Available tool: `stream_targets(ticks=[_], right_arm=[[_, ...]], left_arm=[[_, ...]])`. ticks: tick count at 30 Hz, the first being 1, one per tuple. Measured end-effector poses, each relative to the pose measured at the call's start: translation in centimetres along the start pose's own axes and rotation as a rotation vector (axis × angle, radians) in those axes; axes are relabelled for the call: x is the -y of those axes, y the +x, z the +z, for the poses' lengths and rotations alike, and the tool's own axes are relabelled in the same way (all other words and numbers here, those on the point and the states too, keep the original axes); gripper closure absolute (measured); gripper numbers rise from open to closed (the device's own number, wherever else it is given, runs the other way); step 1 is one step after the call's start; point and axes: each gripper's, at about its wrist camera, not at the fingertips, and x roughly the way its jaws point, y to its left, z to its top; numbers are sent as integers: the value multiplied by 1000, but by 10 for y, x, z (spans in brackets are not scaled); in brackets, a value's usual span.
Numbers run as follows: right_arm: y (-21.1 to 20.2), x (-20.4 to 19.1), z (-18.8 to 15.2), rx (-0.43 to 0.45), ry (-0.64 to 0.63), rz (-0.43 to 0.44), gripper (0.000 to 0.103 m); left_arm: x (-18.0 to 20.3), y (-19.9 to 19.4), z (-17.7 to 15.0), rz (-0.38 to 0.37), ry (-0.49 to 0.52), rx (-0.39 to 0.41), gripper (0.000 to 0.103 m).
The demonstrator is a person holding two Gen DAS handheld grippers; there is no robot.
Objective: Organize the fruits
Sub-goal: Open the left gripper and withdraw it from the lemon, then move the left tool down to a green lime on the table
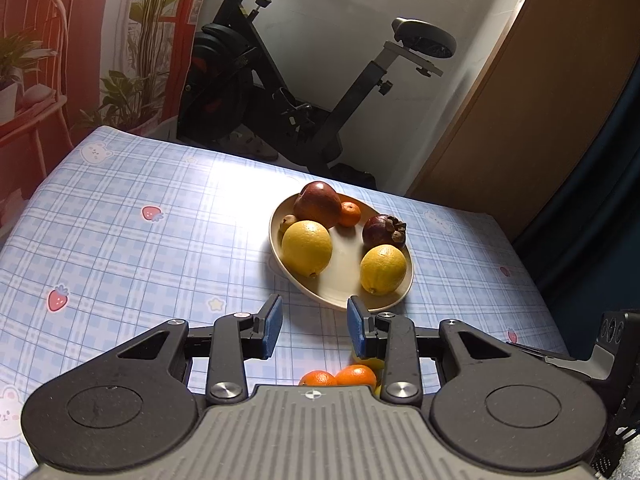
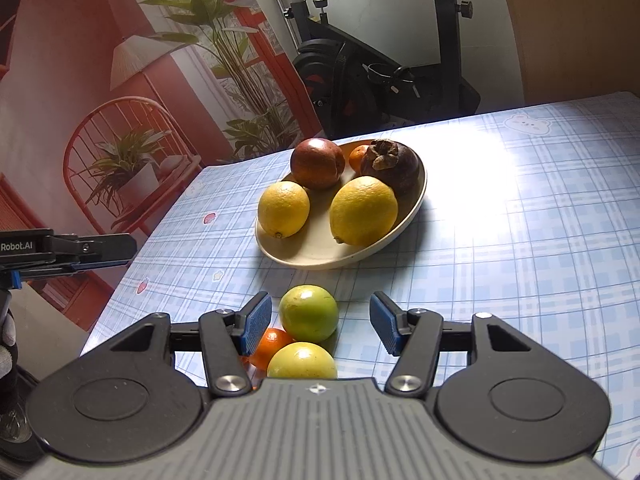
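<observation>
Left claw: pitched down toward the desk, jaws set narrow, nothing between the blue pads. It hangs over the near rim of the plate, which sits centre frame in the left wrist view. Two mandarins peek out under the claw body at bottom centre, on the desk.

Right claw: also pitched down, jaws about half open, not gripping. A green fruit lies on the desk in the gap between the fingers, pads clear of it on both sides. A second green-yellow fruit is just below it in frame, touching or nearly so, partly hidden by the claw body. An orange mandarin sits by the left pad.

Plate in the right wrist view, upper centre: two lemons at the front, a red apple and a mangosteen at the back, and a small mandarin wedged between those two.

The left claw's side shows at the left edge of the right wrist view, roughly level with the plate. A gloved hand is at lower left.
</observation>
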Motion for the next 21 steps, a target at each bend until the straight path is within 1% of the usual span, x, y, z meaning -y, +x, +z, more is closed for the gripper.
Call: stream_targets(ticks=[4,7,8,10,13,19,21], right_arm=[[-6,1,-1,6,-2,2,45],[-7,-1,-9,-20,-35,-5,45],[-6,-2,-12,-36,-51,-14,45],[-2,-4,-17,-71,-83,-25,47],[4,-7,-27,-121,-118,-7,47],[13,-13,-31,-179,-167,17,47],[17,-13,-33,-199,-180,19,49]], left_arm=[[-6,-12,1,24,1,20,67],[-15,-15,3,54,-21,31,67],[-17,-14,3,53,-34,29,67],[-17,-10,2,41,-44,22,67],[-9,-1,-3,26,-20,-2,67],[7,13,-7,-4,35,-29,67],[11,18,-6,-16,46,-36,67]])
